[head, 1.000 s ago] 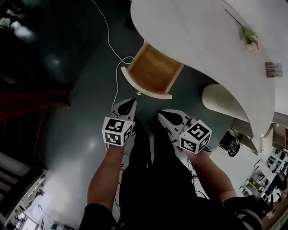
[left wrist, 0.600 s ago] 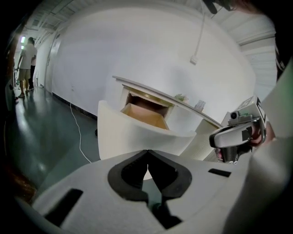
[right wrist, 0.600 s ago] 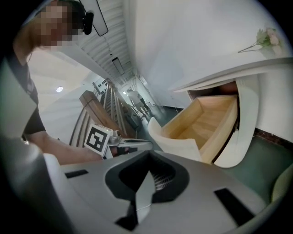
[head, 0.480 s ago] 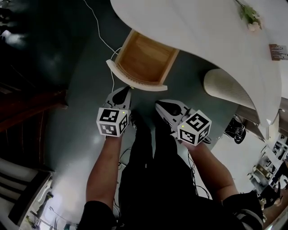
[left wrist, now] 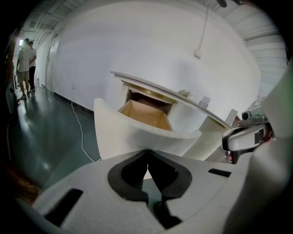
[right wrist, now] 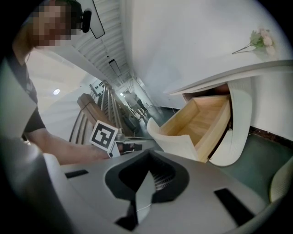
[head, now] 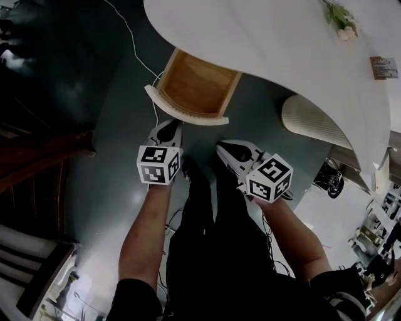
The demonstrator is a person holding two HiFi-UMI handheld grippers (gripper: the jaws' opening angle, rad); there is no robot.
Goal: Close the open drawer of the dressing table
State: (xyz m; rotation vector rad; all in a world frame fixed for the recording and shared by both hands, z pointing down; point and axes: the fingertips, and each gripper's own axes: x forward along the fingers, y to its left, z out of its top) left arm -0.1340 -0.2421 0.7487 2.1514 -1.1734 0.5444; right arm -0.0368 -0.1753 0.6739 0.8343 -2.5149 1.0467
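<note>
Closing in over the last second, the left gripper [head: 169,127] now sits just beside the curved white front [head: 183,115] of the drawer [head: 195,88], its jaws pressed together on nothing; the right gripper [head: 227,149], likewise clenched and empty, hangs a little further back; the drawer stands pulled out from under the dressing table [head: 263,37], so the push looks about to begin.

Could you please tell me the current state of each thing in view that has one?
Drawer: pulled open, nothing visible inside.
Left tool: shut, holding nothing.
Right tool: shut, holding nothing.
Flower sprig: lying flat on the dressing table top.
</note>
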